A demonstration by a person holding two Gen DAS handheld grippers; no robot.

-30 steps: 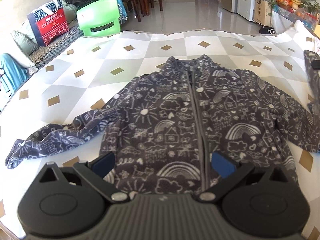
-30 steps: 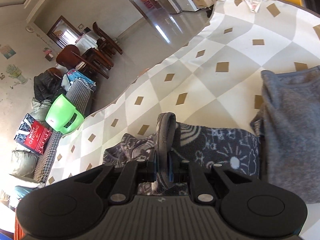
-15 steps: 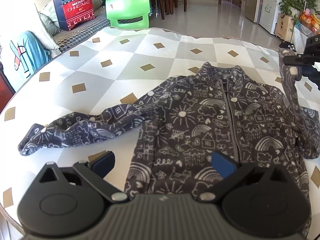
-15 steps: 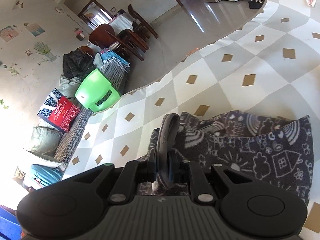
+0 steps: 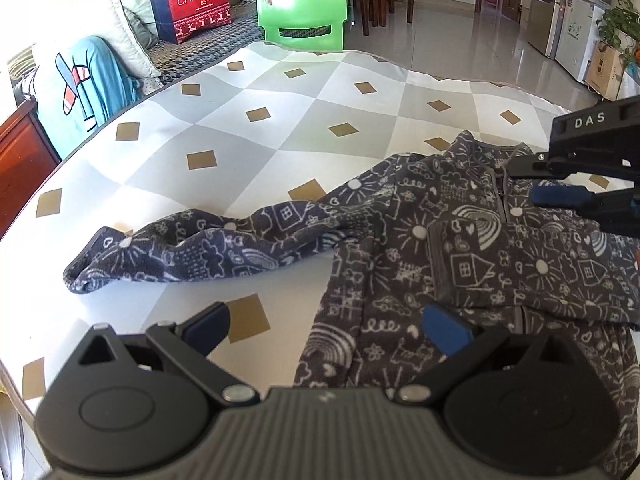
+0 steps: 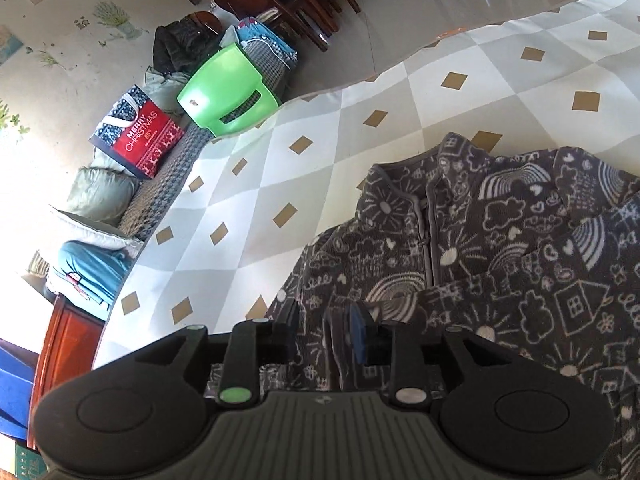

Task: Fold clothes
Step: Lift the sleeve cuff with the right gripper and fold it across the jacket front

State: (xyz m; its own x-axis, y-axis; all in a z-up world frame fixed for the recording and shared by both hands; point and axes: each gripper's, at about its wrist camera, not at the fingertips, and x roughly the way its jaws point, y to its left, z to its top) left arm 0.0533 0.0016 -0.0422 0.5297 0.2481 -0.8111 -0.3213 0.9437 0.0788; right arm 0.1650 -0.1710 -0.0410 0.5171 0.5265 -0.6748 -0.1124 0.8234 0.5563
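Note:
A dark grey fleece jacket [image 5: 472, 248] with white doodles lies front up on the checked table cover [image 5: 280, 120]; it also shows in the right wrist view [image 6: 500, 248]. Its left sleeve [image 5: 208, 248] stretches out to the left. Its right sleeve [image 5: 540, 264] lies folded across the chest. My left gripper [image 5: 328, 324] is open and empty, low over the jacket's hem. My right gripper [image 6: 326, 328] has its jaws parted around the sleeve cuff [image 6: 334, 344], which lies slack between them. It also shows in the left wrist view [image 5: 560, 196], over the jacket's zip.
A green plastic chair [image 5: 300, 16], a red Christmas bag [image 5: 192, 0] and cushions stand beyond the table's far left edge. A teal cushion [image 5: 84, 88] sits at the left. Wooden dining chairs [image 6: 288, 4] and a glossy floor lie farther back.
My right gripper carried the right sleeve across the chest, lowered it and opened its jaws. My left gripper moved left toward the outstretched left sleeve.

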